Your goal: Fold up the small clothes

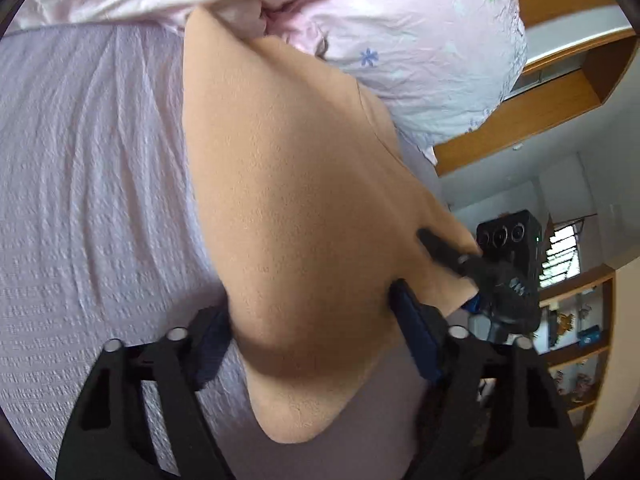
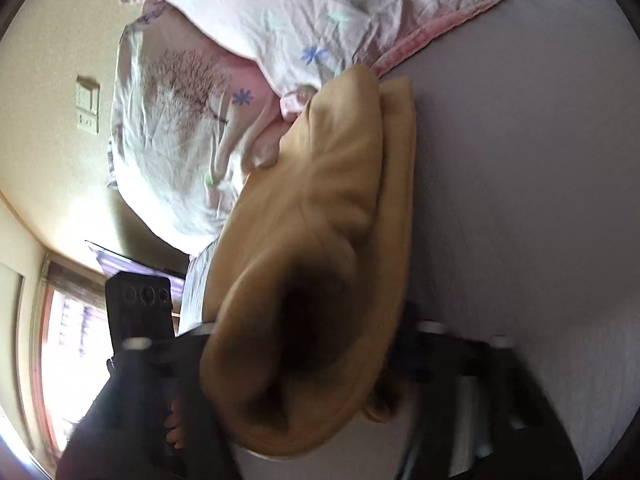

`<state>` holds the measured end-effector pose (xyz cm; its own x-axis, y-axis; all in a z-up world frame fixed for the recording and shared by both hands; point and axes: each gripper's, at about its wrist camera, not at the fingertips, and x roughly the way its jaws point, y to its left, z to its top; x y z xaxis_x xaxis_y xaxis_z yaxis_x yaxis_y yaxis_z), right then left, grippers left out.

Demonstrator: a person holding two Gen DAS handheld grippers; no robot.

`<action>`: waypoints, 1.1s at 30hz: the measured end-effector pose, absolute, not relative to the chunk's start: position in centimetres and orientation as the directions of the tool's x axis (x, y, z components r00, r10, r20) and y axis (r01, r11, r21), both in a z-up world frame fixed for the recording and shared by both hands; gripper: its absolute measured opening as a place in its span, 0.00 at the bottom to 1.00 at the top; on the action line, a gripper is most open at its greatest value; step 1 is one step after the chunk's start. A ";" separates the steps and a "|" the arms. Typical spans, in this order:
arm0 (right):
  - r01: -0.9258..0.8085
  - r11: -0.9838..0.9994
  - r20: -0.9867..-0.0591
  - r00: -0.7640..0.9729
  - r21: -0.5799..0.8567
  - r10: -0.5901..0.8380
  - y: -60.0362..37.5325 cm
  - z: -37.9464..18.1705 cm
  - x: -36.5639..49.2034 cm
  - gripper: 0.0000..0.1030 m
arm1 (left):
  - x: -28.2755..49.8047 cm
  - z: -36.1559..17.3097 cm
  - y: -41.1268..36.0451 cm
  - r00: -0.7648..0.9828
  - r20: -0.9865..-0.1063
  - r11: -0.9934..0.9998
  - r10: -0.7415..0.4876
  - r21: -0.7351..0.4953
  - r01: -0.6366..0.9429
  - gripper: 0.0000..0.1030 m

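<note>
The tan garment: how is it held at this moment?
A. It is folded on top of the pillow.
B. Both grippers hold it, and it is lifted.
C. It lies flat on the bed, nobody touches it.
B: the left gripper has the tan garment between its fingers, and the right gripper pinches its edge.

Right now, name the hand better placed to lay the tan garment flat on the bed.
Left, probably. The left tongs straddle the tan garment right over the bedsheet; the right tongs pinch an edge farther toward the bedside.
</note>
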<state>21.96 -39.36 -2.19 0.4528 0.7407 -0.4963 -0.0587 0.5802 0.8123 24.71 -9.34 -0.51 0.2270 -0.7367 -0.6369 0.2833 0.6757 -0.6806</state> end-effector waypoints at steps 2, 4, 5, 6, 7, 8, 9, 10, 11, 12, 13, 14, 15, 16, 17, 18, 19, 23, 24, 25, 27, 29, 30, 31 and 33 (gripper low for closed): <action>-0.089 0.555 -0.462 0.456 0.827 0.761 -38.4 -2.2 21.4 0.27 | 24.2 -0.2 -8.1 0.243 -0.614 0.660 -0.751 -0.689 0.299 0.28; -0.144 0.567 -0.455 0.455 0.811 0.766 -36.8 -1.2 20.8 0.26 | 23.5 0.5 -6.0 0.264 -0.580 0.637 -0.771 -0.706 0.309 0.24; -0.180 0.557 -0.439 0.442 0.811 0.782 -35.7 -0.6 20.4 0.26 | 22.8 1.1 -4.5 0.289 -0.567 0.636 -0.771 -0.701 0.322 0.24; -0.214 0.553 -0.429 0.433 0.805 0.793 -34.8 0.0 20.1 0.26 | 21.9 1.6 -2.8 0.320 -0.548 0.633 -0.773 -0.698 0.334 0.24; -0.252 0.552 -0.424 0.420 0.795 0.802 -33.6 0.5 19.7 0.26 | 20.8 2.1 -1.5 0.346 -0.526 0.626 -0.777 -0.703 0.337 0.24; -0.277 0.551 -0.428 0.399 0.787 0.811 -32.5 0.6 19.4 0.28 | 20.0 2.2 -0.1 0.357 -0.517 0.624 -0.778 -0.704 0.339 0.24; -0.282 0.557 -0.449 0.368 0.781 0.815 -31.6 0.4 19.1 0.32 | 18.9 2.2 1.0 0.373 -0.529 0.643 -0.762 -0.687 0.339 0.25; -0.277 0.574 -0.487 0.325 0.771 0.811 -30.7 0.0 18.9 0.44 | 17.7 2.0 2.4 0.393 -0.565 0.685 -0.726 -0.649 0.331 0.26; -0.256 0.620 -0.553 0.290 0.741 0.781 -30.1 -0.6 18.6 0.53 | 16.8 1.7 3.2 0.406 -0.601 0.723 -0.689 -0.612 0.321 0.27; -0.236 0.659 -0.595 0.292 0.714 0.749 -30.2 -0.7 18.2 0.55 | 16.0 1.4 3.9 0.414 -0.633 0.755 -0.654 -0.576 0.312 0.27; -0.215 0.686 -0.613 0.322 0.695 0.721 -30.9 -0.5 17.9 0.58 | 15.2 1.5 4.9 0.430 -0.645 0.774 -0.632 -0.554 0.308 0.27; -0.201 0.692 -0.601 0.369 0.694 0.709 -31.9 0.1 17.7 0.59 | 14.2 2.0 6.0 0.472 -0.637 0.791 -0.610 -0.529 0.308 0.27; -0.197 0.690 -0.566 0.440 0.697 0.697 -33.1 1.2 17.7 0.59 | 13.8 2.8 6.3 0.509 -0.627 0.805 -0.590 -0.504 0.313 0.28; -0.192 0.698 -0.539 0.507 0.690 0.672 -33.9 2.4 17.9 0.59 | 13.2 3.7 6.6 0.544 -0.610 0.815 -0.576 -0.480 0.325 0.32; -0.186 0.719 -0.534 0.553 0.669 0.640 -34.1 3.4 18.4 0.59 | 12.7 4.6 6.5 0.563 -0.589 0.812 -0.580 -0.470 0.345 0.45; -0.178 0.740 -0.539 0.579 0.648 0.612 -34.0 4.1 19.3 0.59 | 12.3 5.3 6.0 0.569 -0.566 0.801 -0.596 -0.464 0.378 0.52; -0.157 0.761 -0.557 0.592 0.629 0.583 -33.8 4.4 20.4 0.56 | 12.1 5.9 5.1 0.566 -0.550 0.789 -0.614 -0.454 0.415 0.58; -0.073 0.750 -0.595 0.560 0.657 0.576 -32.8 3.1 24.2 0.55 | 12.3 5.5 0.1 0.532 -0.576 0.778 -0.621 -0.371 0.507 0.58; -0.061 0.769 -0.626 0.541 0.637 0.562 -31.7 2.5 25.3 0.55 | 12.6 4.9 -0.7 0.516 -0.595 0.779 -0.616 -0.360 0.513 0.58; -0.061 0.792 -0.656 0.524 0.608 0.543 -30.8 1.9 26.0 0.38 | 12.9 4.3 -1.4 0.498 -0.621 0.782 -0.606 -0.350 0.515 0.58; -0.061 0.831 -0.690 0.525 0.554 0.498 -29.6 1.1 26.9 0.05 | 13.6 2.8 -2.4 0.465 -0.683 0.801 -0.564 -0.315 0.509 0.58; -0.048 0.843 -0.662 0.596 0.535 0.454 -30.1 1.7 26.7 0.05 | 13.7 1.9 -2.8 0.443 -0.707 0.803 -0.551 -0.306 0.511 0.58; -0.034 0.844 -0.655 0.613 0.536 0.441 -30.4 1.8 26.5 0.05 | 13.6 1.8 -2.7 0.436 -0.707 0.799 -0.557 -0.313 0.514 0.58; -0.032 0.841 -0.653 0.615 0.540 0.442 -30.4 2.0 26.5 0.05 | 13.4 1.8 -2.6 0.437 -0.704 0.798 -0.560 -0.316 0.513 0.58; -0.030 0.863 -0.662 0.629 0.505 0.409 -30.6 3.1 25.4 0.15 | 12.9 2.1 -2.1 0.437 -0.698 0.796 -0.567 -0.329 0.508 0.58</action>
